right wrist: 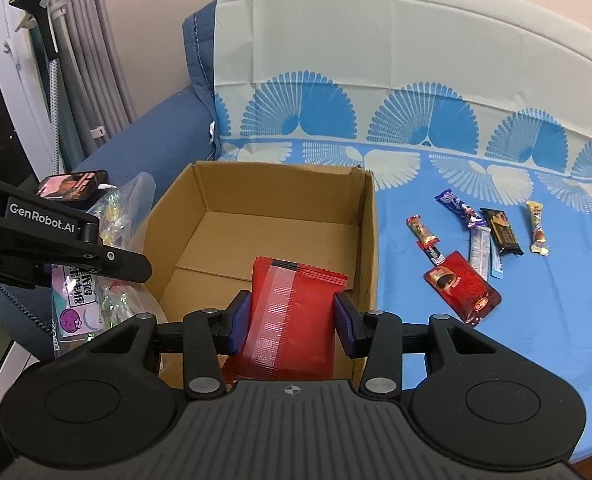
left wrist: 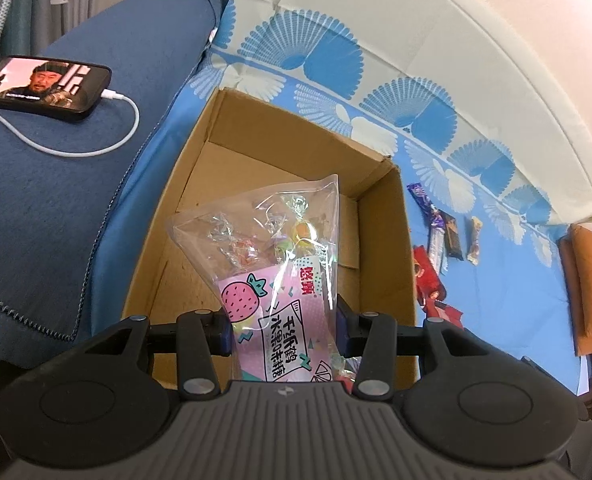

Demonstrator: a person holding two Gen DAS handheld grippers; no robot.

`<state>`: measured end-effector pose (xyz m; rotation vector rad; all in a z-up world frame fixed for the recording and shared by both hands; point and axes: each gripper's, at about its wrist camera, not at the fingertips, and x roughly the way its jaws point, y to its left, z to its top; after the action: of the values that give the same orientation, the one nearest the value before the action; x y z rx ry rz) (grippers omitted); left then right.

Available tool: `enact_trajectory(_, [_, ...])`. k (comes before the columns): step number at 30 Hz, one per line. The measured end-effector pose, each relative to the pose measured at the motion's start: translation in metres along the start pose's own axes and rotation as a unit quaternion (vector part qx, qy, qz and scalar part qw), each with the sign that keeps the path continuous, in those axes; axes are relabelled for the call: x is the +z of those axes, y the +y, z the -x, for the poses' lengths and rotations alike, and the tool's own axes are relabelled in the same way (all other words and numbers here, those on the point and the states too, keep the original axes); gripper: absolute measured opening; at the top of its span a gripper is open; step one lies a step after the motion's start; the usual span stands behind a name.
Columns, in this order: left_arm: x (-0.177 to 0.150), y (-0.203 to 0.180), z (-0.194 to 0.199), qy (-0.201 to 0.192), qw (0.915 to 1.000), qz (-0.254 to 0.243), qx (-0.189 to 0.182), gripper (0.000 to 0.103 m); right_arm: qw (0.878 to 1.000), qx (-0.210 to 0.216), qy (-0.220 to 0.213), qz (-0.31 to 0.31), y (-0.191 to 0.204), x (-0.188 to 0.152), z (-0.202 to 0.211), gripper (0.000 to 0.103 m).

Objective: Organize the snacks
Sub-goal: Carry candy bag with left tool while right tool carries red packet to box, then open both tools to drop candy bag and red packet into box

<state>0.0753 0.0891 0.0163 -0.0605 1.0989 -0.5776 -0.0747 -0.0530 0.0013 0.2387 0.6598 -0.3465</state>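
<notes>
Left jaws (left wrist: 284, 334) pinching candy bag (left wrist: 272, 280), pink label perhaps "水果味糖"; right jaws (right wrist: 292, 322) pinching red packet (right wrist: 292, 312); "GenRobot.AI" on gripper.

Clear candy bag (left wrist: 280, 264), pink strawberry label, held over open cardboard box (left wrist: 380, 248). Red packet (right wrist: 292, 320) held at box's near edge. Loose bars (right wrist: 472, 248) on blue cloth right of box.

- A bed (right wrist: 496, 320) under a blue sheet printed with fan shapes.
- An open cardboard box (right wrist: 370, 240) sits on it.
- Loose wrapped snacks (right wrist: 472, 256) lie right of the box.
- A phone (left wrist: 42, 88), cable plugged in, lies on a dark blue blanket (left wrist: 36, 208).
</notes>
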Motion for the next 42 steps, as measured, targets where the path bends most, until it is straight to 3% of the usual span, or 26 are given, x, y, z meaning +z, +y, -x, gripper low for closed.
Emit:
enact_trajectory(17, [0.03, 0.009, -0.078, 0.046, 0.9986, -0.001, 0.027, 0.05, 0.999, 0.0, 0.046, -0.005, -0.004, 0.011, -0.078, 0.047])
enact_trajectory(29, [0.041, 0.012, -0.106, 0.051, 0.997, -0.014, 0.058, 0.052, 0.998, -0.001, 0.057, -0.012, -0.006, 0.017, -0.108, 0.05])
enact_trajectory(30, [0.044, 0.011, -0.107, 0.051, 0.9966, -0.023, 0.06, 0.057, 0.998, 0.001, 0.056, -0.019, -0.007, 0.018, -0.11, 0.055])
enact_trajectory(31, [0.044, 0.011, -0.105, 0.051, 0.9964, -0.026, 0.062, 0.069, 0.998, 0.003, 0.057, -0.027, -0.009, 0.021, -0.111, 0.061])
enact_trajectory(32, [0.045, 0.011, -0.102, 0.05, 0.9964, -0.026, 0.064, 0.078, 0.998, -0.001, 0.059, -0.035, -0.01, 0.024, -0.111, 0.075])
enact_trajectory(34, [0.045, 0.011, -0.09, 0.029, 0.9971, -0.025, 0.066, 0.099, 0.998, -0.012, 0.049, -0.046, -0.012, 0.028, -0.103, 0.081])
enact_trajectory(37, [0.038, 0.01, -0.066, -0.002, 0.9965, -0.032, 0.077, 0.103, 0.998, -0.014, 0.044, -0.041, -0.012, 0.028, -0.085, 0.087])
enact_trajectory(42, [0.001, 0.016, -0.028, -0.001, 0.9965, -0.026, 0.079, 0.103, 0.999, -0.006, 0.049, -0.021, -0.001, 0.005, -0.038, 0.093])
